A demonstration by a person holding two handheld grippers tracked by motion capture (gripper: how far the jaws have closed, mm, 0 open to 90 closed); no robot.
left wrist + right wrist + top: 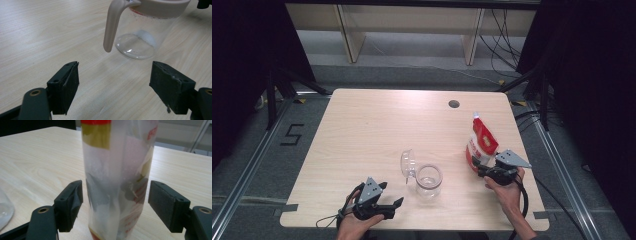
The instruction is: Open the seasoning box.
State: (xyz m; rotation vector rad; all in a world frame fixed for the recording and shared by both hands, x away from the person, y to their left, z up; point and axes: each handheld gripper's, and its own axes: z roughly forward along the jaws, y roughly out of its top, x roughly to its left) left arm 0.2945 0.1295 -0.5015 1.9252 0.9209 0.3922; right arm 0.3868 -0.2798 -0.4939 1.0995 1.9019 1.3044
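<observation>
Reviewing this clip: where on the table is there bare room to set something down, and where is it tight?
Free: the whole far half of the table and its left side, beyond the left gripper. Crowded: the near middle, where the clear jar stands with its lid flipped open, and the right edge, where the right gripper straddles the red-and-white pouch.

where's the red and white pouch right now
In the high view the pouch stands upright near the table's right edge, between the open right gripper's jaws, right of the clear pitcher.
</observation>
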